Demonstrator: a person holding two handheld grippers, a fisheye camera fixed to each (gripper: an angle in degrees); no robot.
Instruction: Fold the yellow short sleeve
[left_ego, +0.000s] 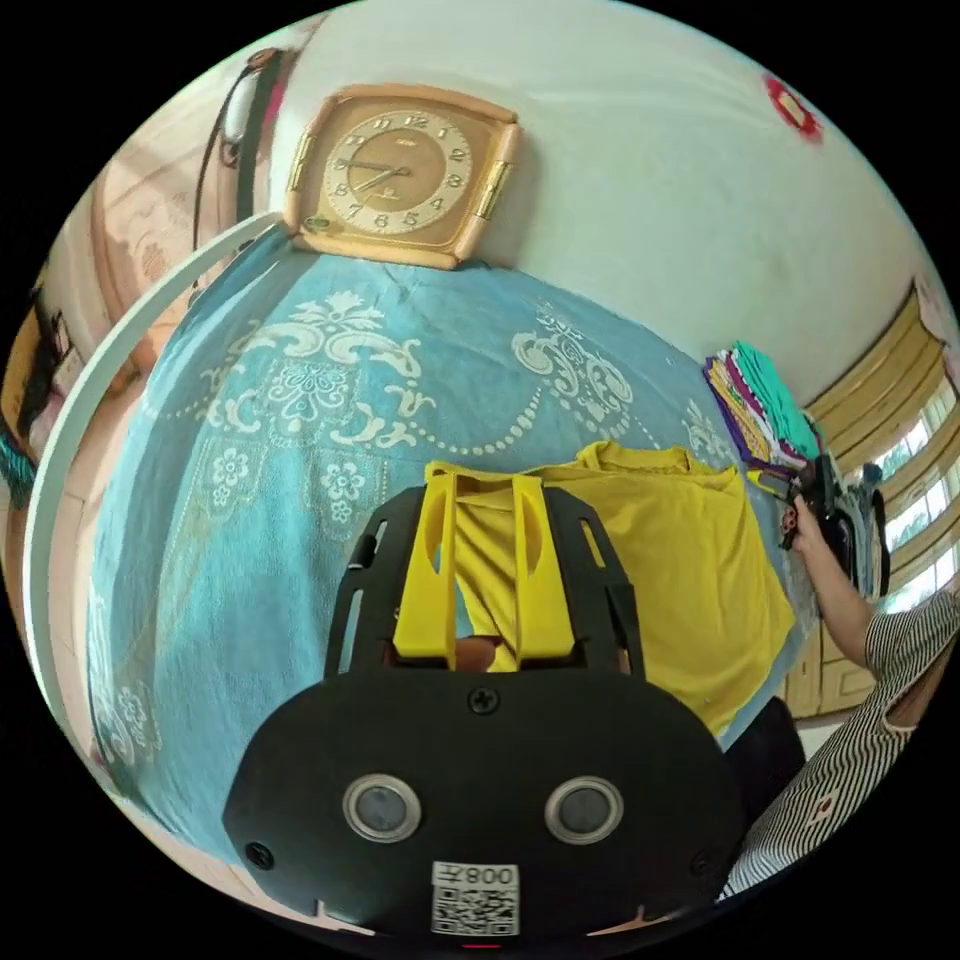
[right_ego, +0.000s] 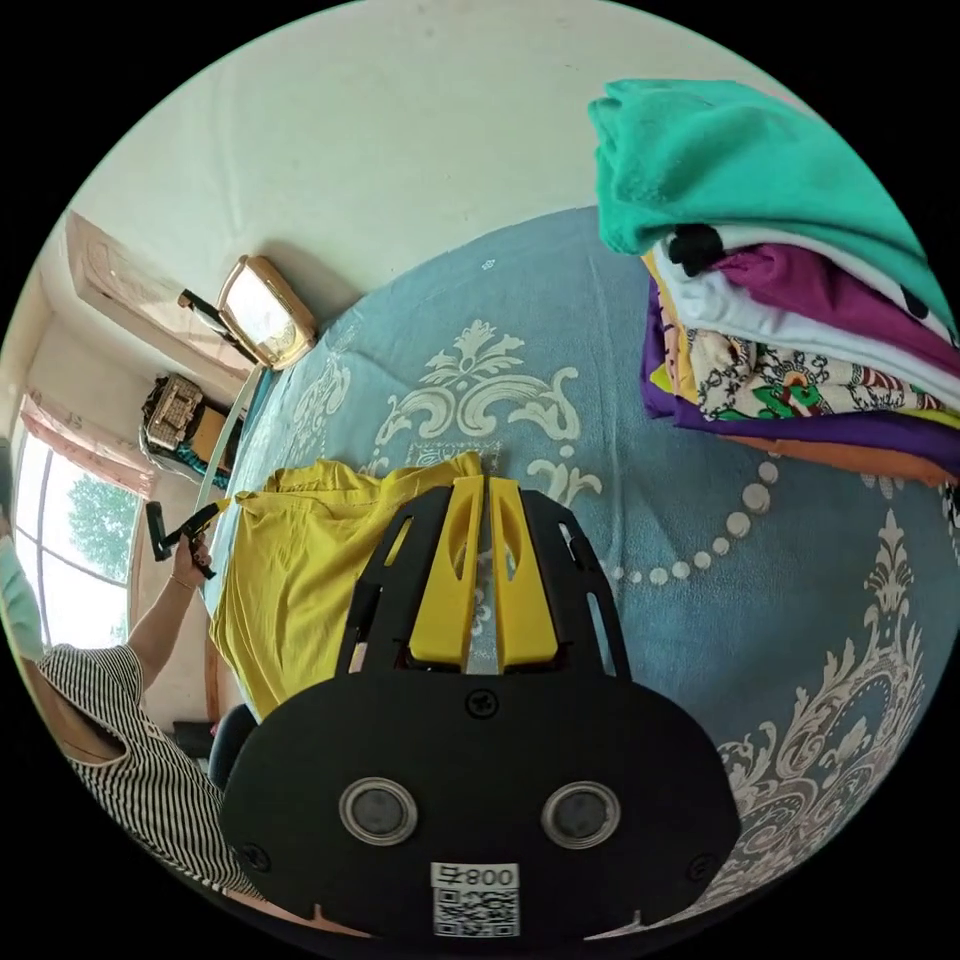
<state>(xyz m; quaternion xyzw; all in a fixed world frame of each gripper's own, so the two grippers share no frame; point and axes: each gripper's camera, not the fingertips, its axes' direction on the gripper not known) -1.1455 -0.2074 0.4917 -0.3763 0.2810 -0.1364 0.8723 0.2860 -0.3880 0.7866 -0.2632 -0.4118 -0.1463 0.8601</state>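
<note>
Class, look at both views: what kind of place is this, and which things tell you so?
Probably a room in a home: a patterned blue cloth under a yellow shirt, a clothes stack and a clock against the wall.

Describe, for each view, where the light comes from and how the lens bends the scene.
Left gripper view: daylight from windows at the right edge; the blue patterned cloth bulges like a dome. Right gripper view: a bright, washed-out window at the left; the stack of folded clothes is stretched towards the rim.
</note>
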